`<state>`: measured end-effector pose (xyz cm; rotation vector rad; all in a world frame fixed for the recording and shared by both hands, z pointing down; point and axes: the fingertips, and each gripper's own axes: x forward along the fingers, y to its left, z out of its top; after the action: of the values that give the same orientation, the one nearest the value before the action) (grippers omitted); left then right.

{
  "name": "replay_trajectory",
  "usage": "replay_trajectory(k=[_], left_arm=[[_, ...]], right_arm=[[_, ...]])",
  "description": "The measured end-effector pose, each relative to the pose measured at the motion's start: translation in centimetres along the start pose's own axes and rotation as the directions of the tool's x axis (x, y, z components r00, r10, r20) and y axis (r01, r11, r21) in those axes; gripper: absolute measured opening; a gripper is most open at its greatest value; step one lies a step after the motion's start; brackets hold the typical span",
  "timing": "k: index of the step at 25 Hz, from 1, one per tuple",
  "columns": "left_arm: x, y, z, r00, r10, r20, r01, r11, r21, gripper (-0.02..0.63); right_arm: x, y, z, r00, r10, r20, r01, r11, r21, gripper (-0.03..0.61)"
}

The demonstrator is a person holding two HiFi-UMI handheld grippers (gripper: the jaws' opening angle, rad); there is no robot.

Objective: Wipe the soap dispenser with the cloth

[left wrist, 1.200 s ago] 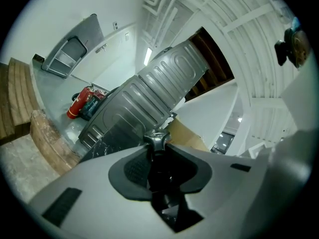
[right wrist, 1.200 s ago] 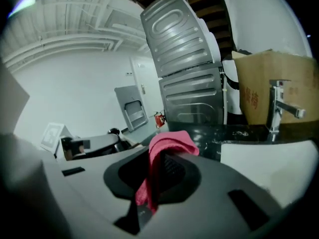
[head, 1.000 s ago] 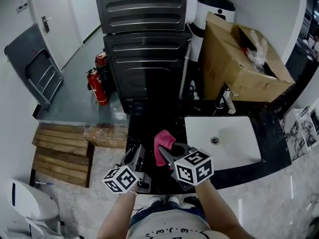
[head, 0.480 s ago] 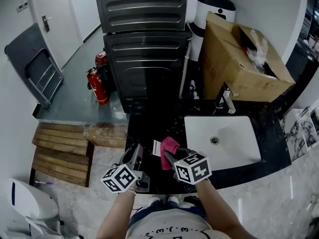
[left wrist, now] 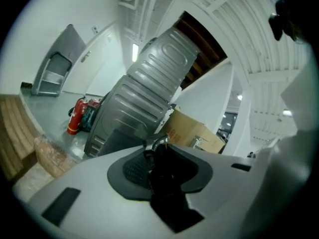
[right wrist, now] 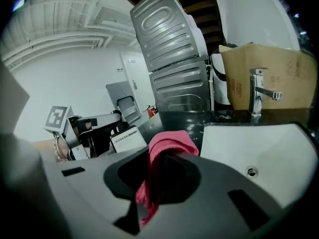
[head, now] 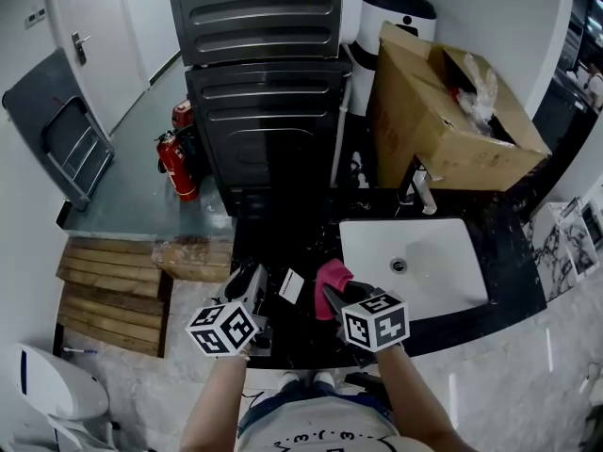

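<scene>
My left gripper [head: 252,282] holds a black soap dispenser [head: 288,287] with a white label over the black counter's near edge. Its jaws are opening, with the bottle still between them. In the left gripper view the dark bottle [left wrist: 162,171] and its chrome pump [left wrist: 156,143] fill the gap in the left gripper [left wrist: 164,176]. My right gripper [head: 332,297] is shut on a pink cloth [head: 333,278], just right of the dispenser. In the right gripper view the cloth [right wrist: 167,142] hangs from the right gripper [right wrist: 164,171], and the labelled dispenser [right wrist: 127,139] stands apart at the left.
A white sink basin [head: 424,271] with a chrome faucet [head: 420,188] lies to the right in the black counter [head: 283,238]. Behind stand an open cardboard box [head: 452,111] and two stacked dark machines [head: 264,111]. A red fire extinguisher [head: 176,165] and wooden pallet [head: 104,295] are at the left.
The right gripper has come down and a little to the right with the cloth. The dispenser's white label has turned into sight as the left gripper rolled.
</scene>
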<state>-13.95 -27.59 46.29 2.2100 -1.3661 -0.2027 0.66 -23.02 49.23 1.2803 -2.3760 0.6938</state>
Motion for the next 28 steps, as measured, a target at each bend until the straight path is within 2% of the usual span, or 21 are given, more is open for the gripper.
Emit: replay_trajectory(k=[3, 5, 8, 10, 12, 14, 15, 16, 17, 18, 20, 24, 26, 28], left_arm=[[1.2, -3.0, 0.0, 0.996, -0.080, -0.040, 0.084, 0.990, 0.112, 0.094], [1.6, -4.1, -0.4, 0.993, -0.104, -0.062, 0.113, 0.979, 0.172, 0.094], [2.3, -5.6, -1.2, 0.983, -0.147, -0.108, 0.172, 0.943, 0.287, 0.094], [2.8, -7.0, -2.0, 0.963, -0.210, -0.167, 0.260, 0.884, 0.388, 0.094], [3.0, -7.9, -2.7, 0.925, -0.286, -0.249, 0.373, 0.801, 0.467, 0.094], [3.0, -8.1, -3.0, 0.875, -0.358, -0.327, 0.481, 0.722, 0.497, 0.094], [3.1, -8.0, -3.0, 0.852, -0.385, -0.354, 0.520, 0.695, 0.496, 0.092], [3.1, -7.7, -2.8, 0.841, -0.398, -0.368, 0.539, 0.682, 0.494, 0.094], [3.2, -7.2, -2.4, 0.844, -0.391, -0.366, 0.533, 0.686, 0.496, 0.098], [3.3, -6.6, -2.0, 0.860, -0.370, -0.352, 0.507, 0.702, 0.500, 0.142], [3.4, -5.6, -1.4, 0.900, -0.311, -0.306, 0.430, 0.750, 0.503, 0.199], [2.7, -5.4, -1.6, 0.975, -0.145, -0.167, 0.209, 0.851, 0.482, 0.213], [2.5, -5.9, -2.1, 0.992, -0.058, -0.110, 0.103, 0.877, 0.468, 0.213], [2.8, -6.3, -2.3, 0.997, 0.017, -0.071, 0.017, 0.886, 0.463, 0.213]], right_arm=[[-0.5, -0.5, 0.0, 1.000, -0.004, 0.011, 0.004, 1.000, 0.013, 0.049], [-0.7, -0.8, -0.1, 1.000, -0.008, 0.015, 0.008, 1.000, 0.016, 0.049], [-1.1, -1.3, 0.0, 1.000, -0.015, 0.026, 0.015, 1.000, 0.020, 0.049], [-1.2, -1.4, 0.2, 0.999, -0.015, 0.038, 0.014, 1.000, 0.017, 0.049], [-1.4, -1.4, 0.5, 0.999, -0.012, 0.046, 0.012, 1.000, 0.009, 0.049], [-1.4, -1.4, 0.6, 0.999, -0.013, 0.048, 0.013, 1.000, 0.008, 0.049], [-1.4, -1.5, 0.6, 0.999, -0.015, 0.048, 0.015, 1.000, 0.012, 0.049], [-1.4, -1.6, 0.6, 0.999, -0.017, 0.048, 0.016, 1.000, 0.015, 0.049], [-1.4, -1.6, 0.5, 0.999, -0.019, 0.048, 0.018, 1.000, 0.017, 0.049], [-1.4, -1.6, 0.4, 0.999, -0.019, 0.046, 0.019, 1.000, 0.017, 0.049], [-1.4, -1.7, 0.3, 0.999, -0.022, 0.044, 0.021, 1.000, 0.017, 0.049], [-1.5, -2.3, 0.3, 0.998, -0.038, 0.046, 0.036, 0.999, 0.038, 0.049], [-1.4, -2.5, 0.4, 0.998, -0.042, 0.051, 0.040, 0.998, 0.045, 0.049], [-1.4, -2.5, 0.6, 0.997, -0.042, 0.058, 0.039, 0.998, 0.048, 0.049]])
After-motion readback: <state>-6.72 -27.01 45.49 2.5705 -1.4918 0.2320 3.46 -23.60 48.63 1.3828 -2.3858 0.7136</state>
